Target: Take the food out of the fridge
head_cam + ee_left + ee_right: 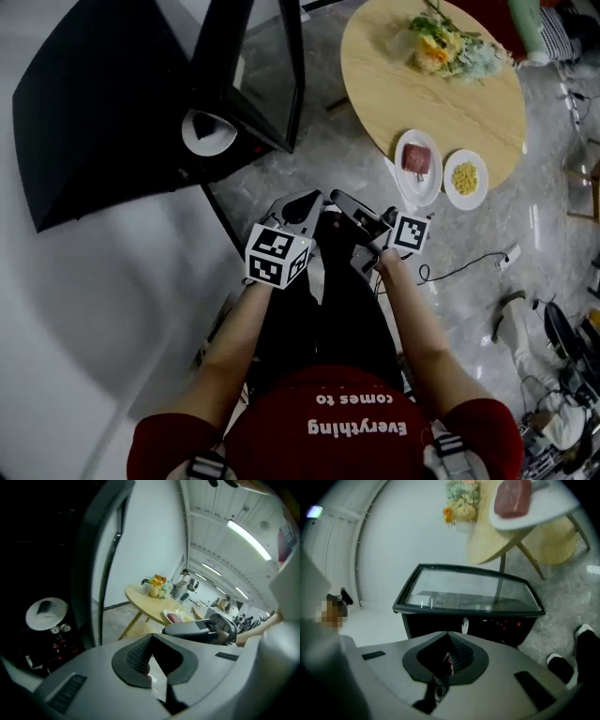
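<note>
The black fridge (112, 112) stands at the upper left with its glass door (272, 75) swung open. Inside it sits a white dish (208, 131) with something dark on it, also seen in the left gripper view as the dish (46, 612). Both grippers hang close in front of my body, short of the fridge. My left gripper (298, 208) is shut with nothing between its jaws (150, 641). My right gripper (345, 202) is shut and empty too (449, 639), and it faces the fridge door (468, 592).
A round wooden table (375, 75) stands at the upper right with a bunch of flowers (445, 42), a plate of red meat (419, 164) and a plate of yellow corn (465, 178). A cable (459, 272) and clutter lie on the floor at the right.
</note>
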`<action>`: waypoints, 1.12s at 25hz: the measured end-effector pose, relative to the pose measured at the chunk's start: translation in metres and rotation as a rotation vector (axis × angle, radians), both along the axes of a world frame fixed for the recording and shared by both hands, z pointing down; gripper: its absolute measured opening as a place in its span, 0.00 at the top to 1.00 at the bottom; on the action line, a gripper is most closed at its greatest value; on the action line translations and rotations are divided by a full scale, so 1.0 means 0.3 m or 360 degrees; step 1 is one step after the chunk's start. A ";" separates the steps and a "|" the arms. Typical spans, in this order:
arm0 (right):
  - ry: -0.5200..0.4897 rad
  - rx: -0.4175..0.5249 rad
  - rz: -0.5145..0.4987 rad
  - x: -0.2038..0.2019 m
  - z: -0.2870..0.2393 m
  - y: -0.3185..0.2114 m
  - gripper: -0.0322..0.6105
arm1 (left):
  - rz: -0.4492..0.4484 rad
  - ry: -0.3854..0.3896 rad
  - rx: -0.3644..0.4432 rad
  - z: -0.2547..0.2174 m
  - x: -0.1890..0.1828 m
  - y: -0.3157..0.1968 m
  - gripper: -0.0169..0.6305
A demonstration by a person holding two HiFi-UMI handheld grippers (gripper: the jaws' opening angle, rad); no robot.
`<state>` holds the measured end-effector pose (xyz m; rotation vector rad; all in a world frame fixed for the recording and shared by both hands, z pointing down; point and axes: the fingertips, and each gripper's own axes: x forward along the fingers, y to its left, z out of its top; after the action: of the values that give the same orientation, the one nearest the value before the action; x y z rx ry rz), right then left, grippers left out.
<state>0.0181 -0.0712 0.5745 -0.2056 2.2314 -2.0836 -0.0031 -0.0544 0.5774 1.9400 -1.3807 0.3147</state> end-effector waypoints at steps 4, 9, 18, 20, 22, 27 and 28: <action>-0.0015 -0.0023 -0.0165 -0.241 0.031 0.085 0.93 | -0.0231 -0.0022 -0.0011 0.013 -0.235 0.110 0.98; -0.0079 -0.0093 -0.0346 -0.492 0.037 0.189 0.93 | -0.0532 -0.0028 -0.0022 0.014 -0.464 0.256 0.98; -0.0111 -0.0251 -0.0385 -0.737 0.109 0.218 0.70 | -0.0814 -0.0007 0.0037 0.013 -0.694 0.355 0.98; -0.0138 -0.0366 -0.0286 -0.785 0.151 0.173 0.63 | -0.0855 0.0018 0.0070 0.007 -0.732 0.352 0.98; -0.0059 -0.0395 -0.0203 -0.825 0.223 0.132 0.63 | -0.0875 0.0030 0.0096 -0.001 -0.759 0.352 0.98; 0.0055 -0.0509 -0.0027 -0.895 0.375 0.046 0.61 | -0.0883 0.0039 0.0077 0.019 -0.773 0.380 0.98; 0.0084 -0.0499 -0.0014 -0.906 0.395 0.034 0.61 | -0.0881 0.0040 0.0065 0.026 -0.771 0.390 0.98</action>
<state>-0.2537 -0.0608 0.6929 -0.2733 1.9214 -2.4508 -0.2344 0.0627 0.5851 1.5032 -1.8430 -0.0036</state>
